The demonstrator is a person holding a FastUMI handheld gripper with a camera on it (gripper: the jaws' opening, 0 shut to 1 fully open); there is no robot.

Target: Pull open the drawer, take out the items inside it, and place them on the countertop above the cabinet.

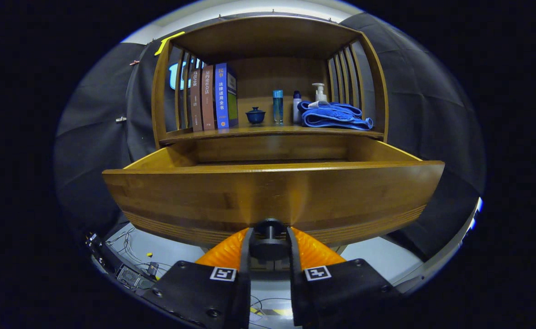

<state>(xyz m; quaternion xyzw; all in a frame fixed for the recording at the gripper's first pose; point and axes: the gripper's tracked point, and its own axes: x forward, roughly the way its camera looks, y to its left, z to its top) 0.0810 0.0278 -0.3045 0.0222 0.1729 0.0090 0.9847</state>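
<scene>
Gripper view surface [268,132]: books [213,98], teacup [255,115], bottles [278,106], blue towel [334,115].
Drawer [272,196]: open; contents hidden.
My claw [269,237]: closed on knob [269,228].

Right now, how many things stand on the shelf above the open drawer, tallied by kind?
Books: 3
Bottles: 3, one with a pump top
Lidded cup: 1
Folded blue towel: 1
Total: 8
The gripper has its fingers shut on the drawer knob.
</scene>
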